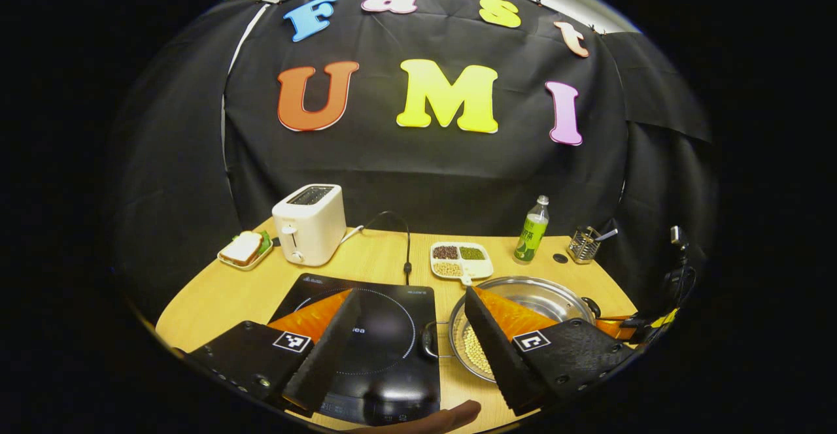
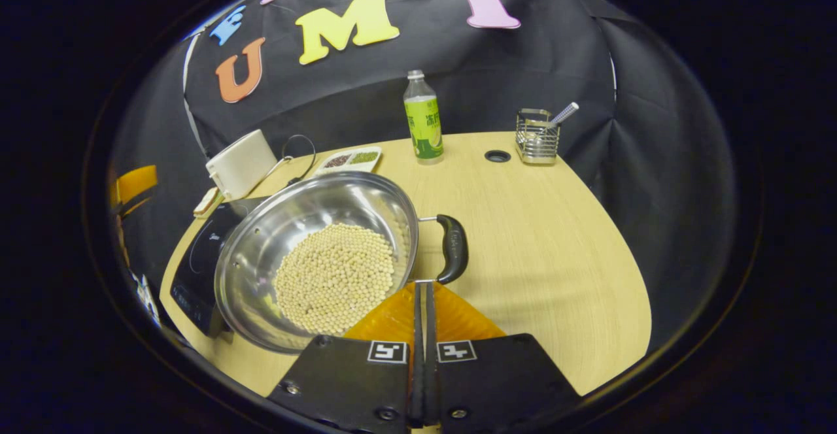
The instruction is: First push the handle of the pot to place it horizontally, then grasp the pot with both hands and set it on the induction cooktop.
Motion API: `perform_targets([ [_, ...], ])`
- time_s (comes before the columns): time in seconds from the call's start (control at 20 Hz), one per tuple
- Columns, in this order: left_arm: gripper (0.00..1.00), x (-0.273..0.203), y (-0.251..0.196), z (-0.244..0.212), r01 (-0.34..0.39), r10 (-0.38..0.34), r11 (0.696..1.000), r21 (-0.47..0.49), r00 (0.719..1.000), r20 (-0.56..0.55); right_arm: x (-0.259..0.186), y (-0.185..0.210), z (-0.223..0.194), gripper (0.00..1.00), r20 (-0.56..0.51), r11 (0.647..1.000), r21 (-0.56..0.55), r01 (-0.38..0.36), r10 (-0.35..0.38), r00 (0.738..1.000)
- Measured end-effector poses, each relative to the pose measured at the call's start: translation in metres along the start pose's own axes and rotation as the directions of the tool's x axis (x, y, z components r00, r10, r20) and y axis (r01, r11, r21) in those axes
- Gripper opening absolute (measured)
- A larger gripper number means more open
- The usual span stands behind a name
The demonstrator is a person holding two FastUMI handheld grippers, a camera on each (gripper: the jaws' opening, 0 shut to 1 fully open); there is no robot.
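- On the wooden table (image 2: 556, 238) sits a steel pot (image 2: 314, 225) with pale beans (image 2: 335, 276) heaped in its bottom; it stands just right of the black induction cooktop (image 1: 376, 329), not on it.
- Seen in the right gripper view, the pot's near handle (image 2: 452, 248) is a dark grip on a wire loop, sticking out from the rim toward the open table.
- The right gripper (image 2: 424, 287) has its fingers pressed flat together, clenched on nothing, with the tips right at the lower end of that handle (whether they touch it I cannot tell).
- The left gripper (image 1: 412, 310) is spread wide: one finger lies over the cooktop, the other over the pot's rim, and the pot's left handle (image 1: 429, 340) shows in the gap between them.
- A fingertip (image 1: 451, 416) of the person shows at the bottom edge of the left gripper view.
- Along the back of the table stand a white toaster (image 1: 309, 223), a sandwich on a small tray (image 1: 244, 250), a divided dish of beans and grains (image 1: 461, 259), a green-labelled bottle (image 2: 423, 119) and a wire holder (image 2: 537, 136) with a utensil in it.
- A dark round hole (image 2: 497, 155) lies in the tabletop between bottle and holder.
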State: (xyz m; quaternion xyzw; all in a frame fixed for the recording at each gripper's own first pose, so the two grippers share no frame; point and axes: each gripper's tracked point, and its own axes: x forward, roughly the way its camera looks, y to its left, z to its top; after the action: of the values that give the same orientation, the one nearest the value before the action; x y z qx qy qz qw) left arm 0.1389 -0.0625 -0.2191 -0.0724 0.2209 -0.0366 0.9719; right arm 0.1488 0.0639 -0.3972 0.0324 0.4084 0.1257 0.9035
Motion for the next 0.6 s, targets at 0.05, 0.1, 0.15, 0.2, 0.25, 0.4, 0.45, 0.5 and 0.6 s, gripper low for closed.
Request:
perform_targets([
  [0.05,0.96,0.003,-0.001,-0.004,0.003,-0.003,1.0,-0.004,1.0,-0.02,-0.002,-0.001,0.003,0.04,0.01,1.0,0.0,0.006,-0.006,1.0],
  [0.1,0.96,0.007,-0.003,-0.01,0.007,-0.008,1.0,-0.009,0.999,-0.041,-0.003,-0.002,0.006,0.04,0.017,1.0,-0.001,0.01,-0.01,1.0],
  [0.15,0.96,0.01,-0.004,-0.016,0.006,-0.007,1.0,-0.008,0.998,-0.057,-0.005,-0.002,0.008,0.04,0.024,1.0,-0.001,0.011,-0.011,1.0],
  [0.2,0.95,0.014,-0.005,-0.021,0.008,-0.008,1.0,-0.005,0.998,-0.069,-0.005,-0.002,0.011,0.04,0.031,1.0,-0.001,0.012,-0.012,0.999],
  [0.25,0.95,0.019,-0.011,-0.03,0.023,-0.023,1.0,-0.006,0.996,-0.091,-0.005,-0.003,0.013,0.04,0.035,1.0,-0.001,0.016,-0.016,0.999],
  [0.4,0.95,0.026,-0.027,-0.056,0.072,-0.075,0.997,-0.029,0.983,-0.166,-0.003,-0.004,0.023,0.11,0.049,1.0,0.011,0.028,-0.028,0.998],
  [0.45,0.95,0.026,-0.029,-0.063,0.074,-0.078,0.997,-0.027,0.98,-0.185,-0.002,-0.004,0.026,0.24,0.059,0.999,0.016,0.03,-0.031,0.998],
  [0.5,0.95,0.029,-0.029,-0.068,0.072,-0.075,0.997,-0.021,0.978,-0.197,0.0,-0.007,0.03,0.39,0.07,0.999,0.018,0.046,-0.047,0.996],
  [0.6,0.96,0.034,-0.033,-0.077,0.075,-0.075,0.997,-0.01,0.973,-0.217,0.006,-0.013,0.033,0.69,0.071,0.997,0.006,0.083,-0.083,0.994],
])
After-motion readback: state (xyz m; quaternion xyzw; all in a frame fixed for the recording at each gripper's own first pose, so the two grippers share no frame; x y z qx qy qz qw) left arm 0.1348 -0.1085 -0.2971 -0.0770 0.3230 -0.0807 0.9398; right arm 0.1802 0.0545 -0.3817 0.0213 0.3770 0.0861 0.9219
